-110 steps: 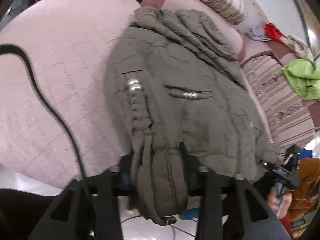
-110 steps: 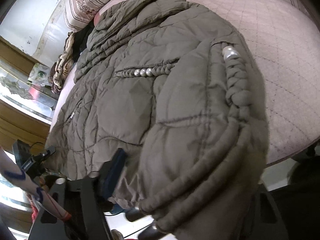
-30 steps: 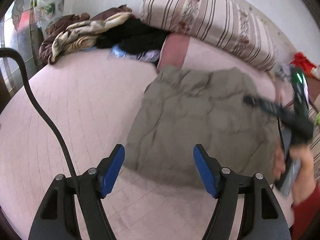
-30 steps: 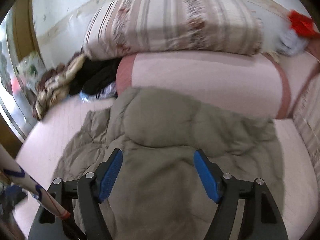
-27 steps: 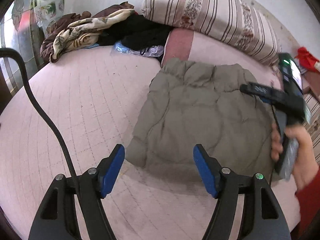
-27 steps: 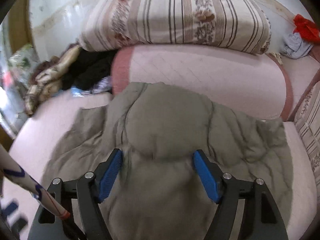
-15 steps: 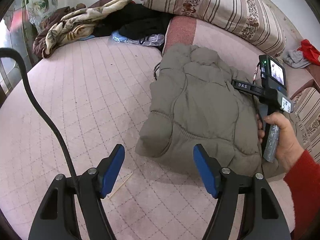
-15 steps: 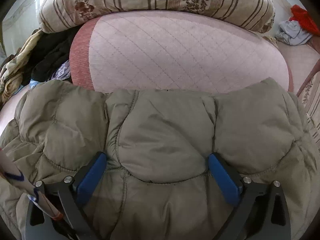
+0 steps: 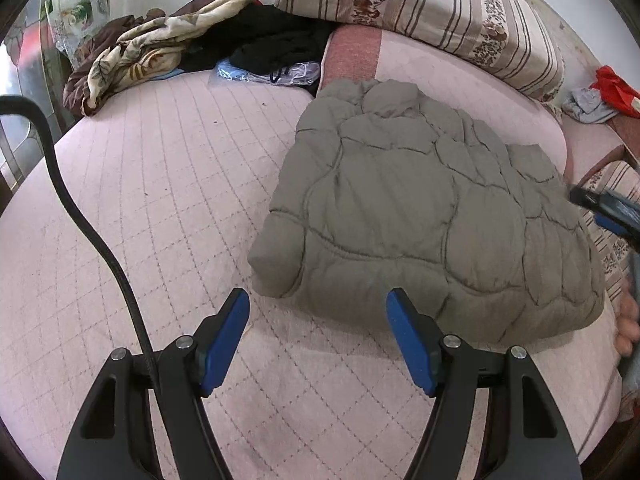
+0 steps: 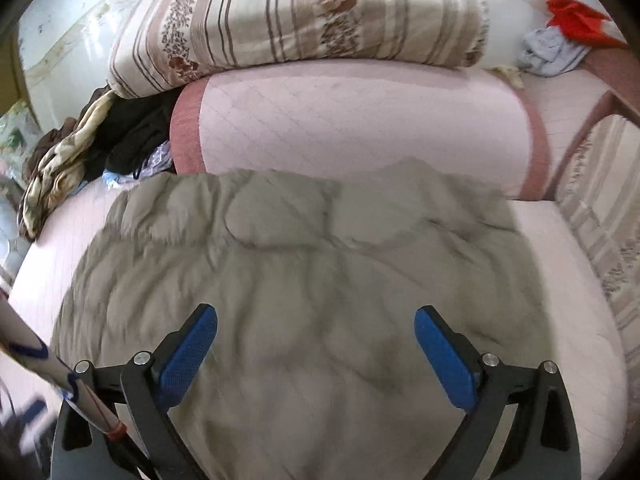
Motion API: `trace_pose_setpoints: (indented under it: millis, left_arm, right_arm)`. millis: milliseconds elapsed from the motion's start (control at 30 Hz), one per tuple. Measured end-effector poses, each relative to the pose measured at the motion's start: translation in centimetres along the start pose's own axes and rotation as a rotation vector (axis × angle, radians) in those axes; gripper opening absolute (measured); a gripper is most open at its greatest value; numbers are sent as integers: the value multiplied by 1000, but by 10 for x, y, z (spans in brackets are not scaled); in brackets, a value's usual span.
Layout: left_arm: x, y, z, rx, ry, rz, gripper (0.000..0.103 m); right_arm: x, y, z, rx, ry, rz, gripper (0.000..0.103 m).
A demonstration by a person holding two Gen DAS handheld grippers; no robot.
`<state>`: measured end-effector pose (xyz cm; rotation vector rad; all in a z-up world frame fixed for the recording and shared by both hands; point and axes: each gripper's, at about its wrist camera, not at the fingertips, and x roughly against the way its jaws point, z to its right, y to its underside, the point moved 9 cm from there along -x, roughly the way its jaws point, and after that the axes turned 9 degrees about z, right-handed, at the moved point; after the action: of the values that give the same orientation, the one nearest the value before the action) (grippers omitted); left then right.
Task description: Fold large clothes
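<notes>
- Since the earlier frames, your olive quilted jacket (image 9: 420,216) has gone from spread flat, with both grippers clamped on its hem, to a folded bundle released on the bed (image 9: 160,184).
- Your right gripper (image 10: 316,344) has just been opening: its jaws now stand wide, blue pads clear of the fabric, nothing pinched. It hangs over the jacket (image 10: 288,280), which fills the frame below it; that view is motion-blurred.
- Your left gripper (image 9: 318,316) is partly open and empty. It sits just off the near edge of the bundle, over the pink quilted bedcover, with one folded corner of the jacket just ahead of the gap between the jaws.
- Jacket lies right of centre on the bed, far edge against the pink bolster (image 10: 360,128), under the striped floral pillow (image 10: 304,12).
- In the left view, the right gripper's body (image 9: 608,208) and your fingers (image 9: 628,320) show blurred at the right edge, beside the bundle.
- Pile of dark and patterned clothes (image 9: 168,48) sits at the far left of the bed, well apart from the jacket.
- Red cloth (image 10: 576,12) and grey cloth (image 10: 548,54) lie at the far right, past the bolster.
- Black cable (image 9: 80,208) runs across the left view down to your left gripper.
</notes>
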<state>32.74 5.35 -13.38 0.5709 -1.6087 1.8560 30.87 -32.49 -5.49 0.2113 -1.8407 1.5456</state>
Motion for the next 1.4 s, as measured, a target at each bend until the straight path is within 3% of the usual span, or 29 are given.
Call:
trace_pose_setpoints:
  millis: [167, 333, 567, 700, 900, 1000, 1100, 1133, 1167, 1200, 1300, 1400]
  left_arm:
    - [4, 6, 0, 9, 2, -9, 70]
    - [7, 4, -11, 98, 24, 1, 70]
    - [-5, 6, -26, 250, 123, -28, 71]
    - [-15, 8, -32, 427, 278, -64, 71]
    - [-27, 3, -49, 633, 414, -65, 74]
    - [-39, 1, -43, 635, 450, -71, 77]
    - [-54, 3, -34, 588, 430, -76, 80]
    - [-58, 1, -32, 579, 430, -74, 86]
    - [-64, -2, -26, 555, 434, -74, 94]
    - [-69, -5, -22, 532, 443, -71, 96]
    - [-78, -9, -19, 487, 438, -68, 99]
    - [-84, -10, -34, 517, 402, -64, 99]
  right_arm:
    - [43, 41, 70, -144, 16, -3, 101]
    - [62, 93, 137, -344, 28, -31, 101]
    - [64, 145, 183, -571, -40, -26, 103]
    - [49, 159, 184, -671, -115, -65, 103]
    - [22, 181, 165, -731, -175, -163, 103]
    - [14, 178, 160, -785, -225, -134, 103]
    - [3, 171, 150, -852, -331, -124, 103]
    - [-3, 170, 148, -874, -358, -127, 103]
    - [-8, 166, 146, -872, -367, -117, 103]
    - [-10, 162, 144, -859, -374, -107, 103]
    - [-21, 150, 134, -811, -430, -101, 103]
    - [-34, 145, 131, -813, -433, -104, 103]
